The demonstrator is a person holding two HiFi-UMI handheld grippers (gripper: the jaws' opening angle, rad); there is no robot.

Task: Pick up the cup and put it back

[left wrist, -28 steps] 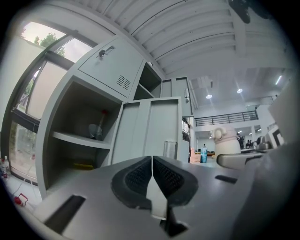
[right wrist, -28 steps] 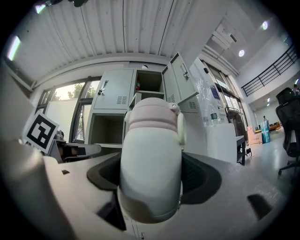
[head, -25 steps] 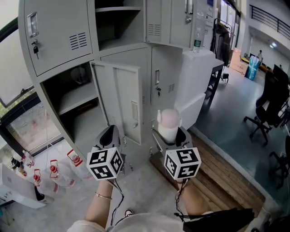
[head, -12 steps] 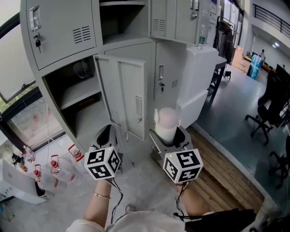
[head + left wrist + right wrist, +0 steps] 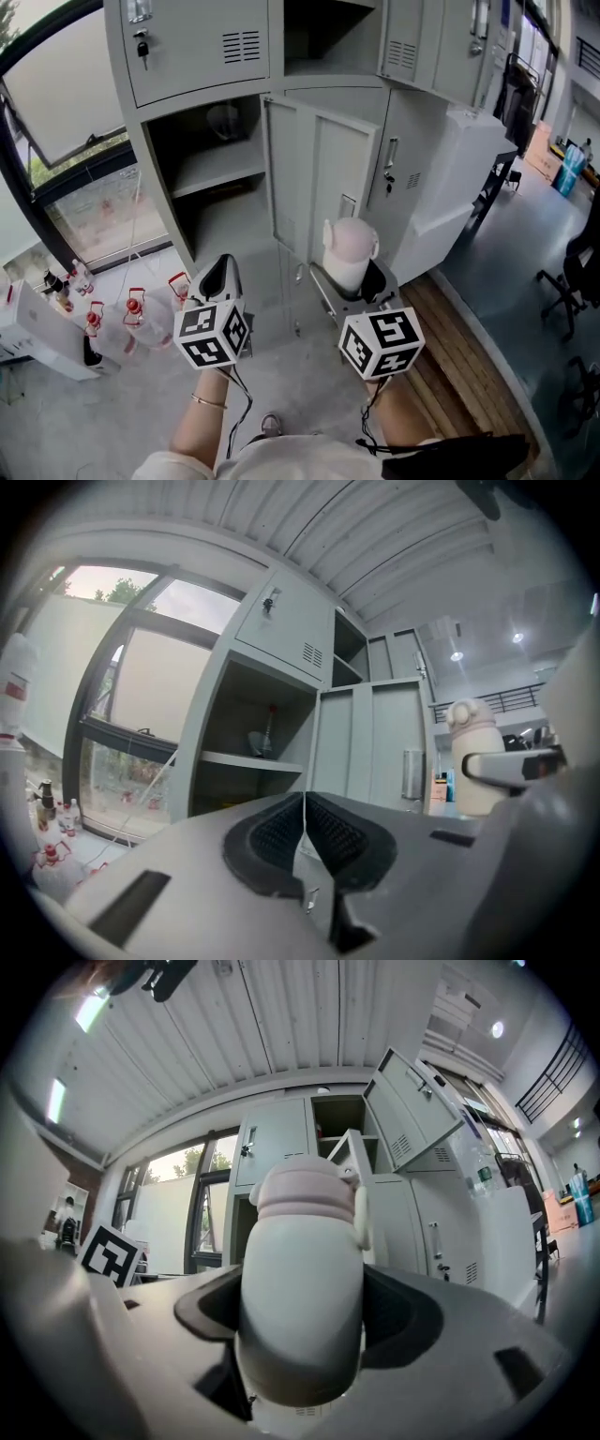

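A white cup with a pale pink lid (image 5: 349, 251) stands upright between the jaws of my right gripper (image 5: 354, 277), which is shut on its body. In the right gripper view the cup (image 5: 300, 1297) fills the middle, with both pads against its sides. My left gripper (image 5: 222, 274) hangs beside it on the left, shut and holding nothing; its pads meet in a line (image 5: 302, 808). The grey locker (image 5: 202, 56) stands ahead with an open compartment (image 5: 211, 178) and its open door (image 5: 323, 173). The left gripper view also shows the cup (image 5: 472, 761) at the right.
A clear glassy object (image 5: 223, 120) sits deep on the compartment's shelf. Red-capped bottles (image 5: 131, 314) and a white box (image 5: 37, 328) lie on the floor at the left. A white cabinet (image 5: 450, 178), a wooden platform (image 5: 469, 337) and an office chair (image 5: 572, 281) are to the right.
Both grippers and the view have swung left, so the open locker compartment now lies more directly ahead. The cup stays held in the right gripper. The left gripper remains shut.
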